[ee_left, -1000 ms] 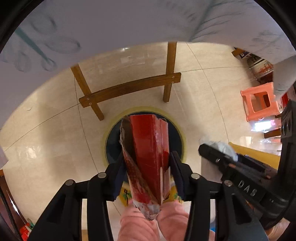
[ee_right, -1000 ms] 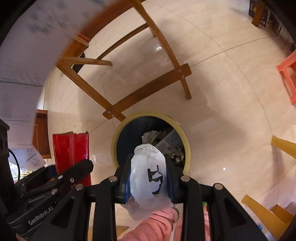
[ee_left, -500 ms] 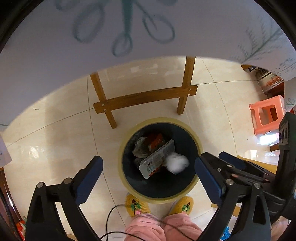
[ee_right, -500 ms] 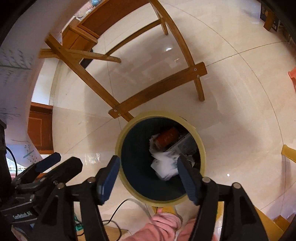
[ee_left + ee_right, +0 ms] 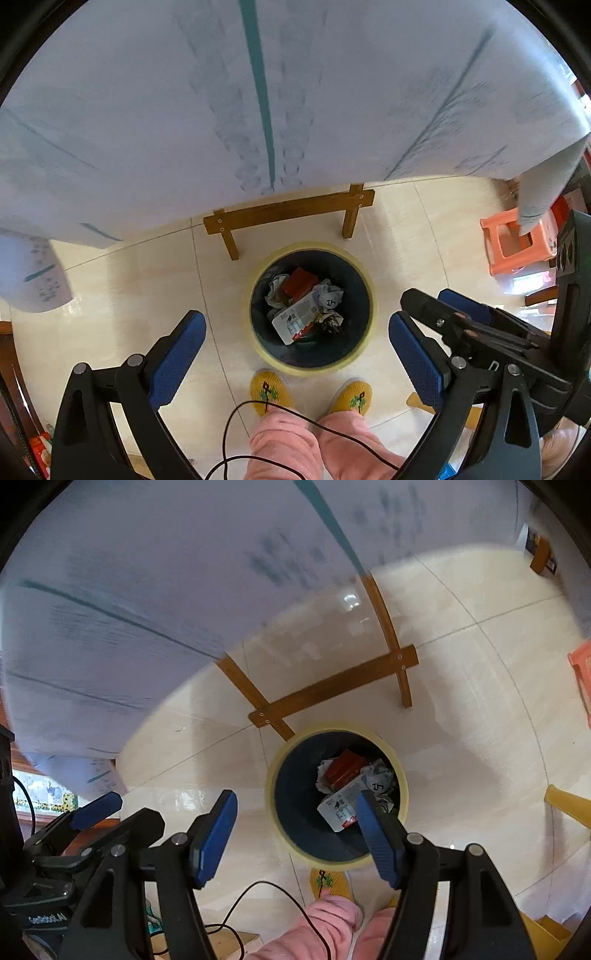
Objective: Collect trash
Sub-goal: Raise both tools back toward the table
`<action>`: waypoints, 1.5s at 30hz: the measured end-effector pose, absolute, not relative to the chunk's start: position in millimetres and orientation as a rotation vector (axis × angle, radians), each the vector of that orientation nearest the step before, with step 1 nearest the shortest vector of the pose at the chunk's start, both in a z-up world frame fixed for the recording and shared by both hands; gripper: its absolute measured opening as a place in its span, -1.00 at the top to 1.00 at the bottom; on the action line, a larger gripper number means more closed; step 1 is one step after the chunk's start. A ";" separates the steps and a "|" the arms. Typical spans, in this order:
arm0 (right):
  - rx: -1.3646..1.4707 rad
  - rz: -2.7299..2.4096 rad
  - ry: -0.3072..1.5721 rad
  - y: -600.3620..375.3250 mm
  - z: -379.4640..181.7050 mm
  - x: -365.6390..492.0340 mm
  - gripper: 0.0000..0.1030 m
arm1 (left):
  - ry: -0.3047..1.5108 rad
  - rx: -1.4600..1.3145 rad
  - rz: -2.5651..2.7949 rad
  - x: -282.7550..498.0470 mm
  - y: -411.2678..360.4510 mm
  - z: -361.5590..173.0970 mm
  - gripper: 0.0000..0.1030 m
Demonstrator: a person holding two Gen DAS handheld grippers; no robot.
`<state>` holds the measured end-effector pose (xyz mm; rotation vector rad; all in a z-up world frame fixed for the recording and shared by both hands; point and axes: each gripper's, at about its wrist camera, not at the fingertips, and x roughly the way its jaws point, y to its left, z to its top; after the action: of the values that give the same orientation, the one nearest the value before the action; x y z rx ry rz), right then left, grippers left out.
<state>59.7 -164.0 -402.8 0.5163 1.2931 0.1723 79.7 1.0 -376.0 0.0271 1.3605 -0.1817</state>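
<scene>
Dropped red carton point(image 5: 300, 283) flat in bin point(image 5: 364, 345)

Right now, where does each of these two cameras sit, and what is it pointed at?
Left wrist: sits on the left tongs, facing steeply down at the bin; shows open blue pads, yellow slippers, pink trouser legs, the right tongs alongside.
Right wrist: sits on the right tongs, facing down at the bin; shows open pads, the left tongs alongside.
Both share: bin, trash, tablecloth, wooden table legs.
</scene>
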 end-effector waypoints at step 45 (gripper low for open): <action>0.282 0.042 0.823 -166.6 -35.4 92.9 -0.32 | 0.930 0.062 -0.455 138.6 27.4 -18.5 -0.91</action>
<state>92.9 -166.6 -35.4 0.2822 0.8226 0.0422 138.6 27.4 -18.5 0.0617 0.9297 -0.4555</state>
